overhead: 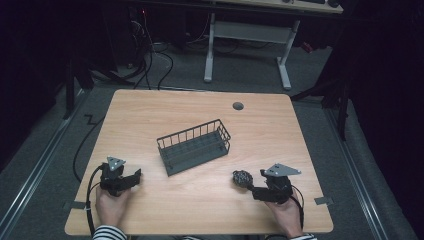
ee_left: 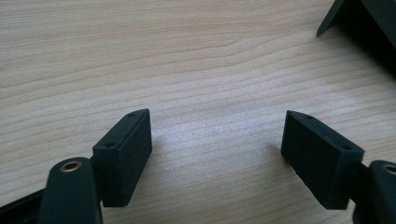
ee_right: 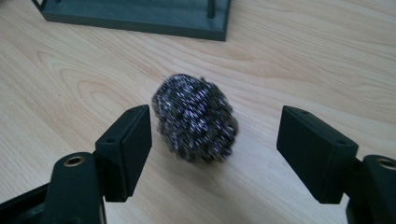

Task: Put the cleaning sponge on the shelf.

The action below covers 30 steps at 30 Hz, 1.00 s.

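A dark steel-wool scourer point(overhead: 241, 177) point(ee_right: 195, 118) lies on the wooden table point(overhead: 200, 115) near the front right. My right gripper point(overhead: 252, 186) point(ee_right: 215, 149) is open, its two jaws standing either side of the scourer without touching it. A dark wire basket point(overhead: 194, 146) sits tilted in the middle of the table, and its base edge point(ee_right: 140, 16) lies just beyond the scourer. My left gripper point(overhead: 131, 177) point(ee_left: 217, 149) rests open at the front left over bare wood, nothing between its jaws. A corner of the basket point(ee_left: 359, 23) lies at its upper right.
A round cable grommet point(overhead: 238, 106) sits in the table's far side. Beyond the table stand a white desk frame point(overhead: 247, 50) and cables on the floor point(overhead: 150, 60). Bits of tape mark the table's front corners point(overhead: 323, 200).
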Motion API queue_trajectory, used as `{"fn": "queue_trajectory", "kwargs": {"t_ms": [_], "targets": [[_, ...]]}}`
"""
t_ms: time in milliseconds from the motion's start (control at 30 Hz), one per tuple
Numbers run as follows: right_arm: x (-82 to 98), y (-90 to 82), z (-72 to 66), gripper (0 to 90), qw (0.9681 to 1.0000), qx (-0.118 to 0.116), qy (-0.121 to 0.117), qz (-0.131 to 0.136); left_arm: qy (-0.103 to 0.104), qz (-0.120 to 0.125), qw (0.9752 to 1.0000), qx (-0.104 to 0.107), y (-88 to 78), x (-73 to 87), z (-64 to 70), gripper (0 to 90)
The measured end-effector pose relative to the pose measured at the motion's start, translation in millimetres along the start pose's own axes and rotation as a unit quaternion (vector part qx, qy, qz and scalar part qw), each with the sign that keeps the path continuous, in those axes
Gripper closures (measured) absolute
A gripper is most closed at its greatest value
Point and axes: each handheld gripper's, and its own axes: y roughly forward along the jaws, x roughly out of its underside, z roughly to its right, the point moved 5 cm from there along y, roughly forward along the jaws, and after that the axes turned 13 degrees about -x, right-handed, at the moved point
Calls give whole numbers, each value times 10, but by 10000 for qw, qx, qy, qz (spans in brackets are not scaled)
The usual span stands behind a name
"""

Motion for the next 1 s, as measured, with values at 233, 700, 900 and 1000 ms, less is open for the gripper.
{"fn": "queue_trajectory", "kwargs": {"t_ms": [233,700,900,1000], "targets": [[-82,281,-59,255,9992,-90,-80,-368,-37,11,10000,15,1,-1,-5,251],[-22,491,23,311,9980,-44,19,-627,-41,10,10000,25,1,-1,-7,250],[17,501,21,362,9977,-40,5,-671,-33,8,10000,19,1,-1,-6,251],[21,486,24,378,9980,-5,20,-626,-40,9,10000,20,1,-1,-6,250]]}}
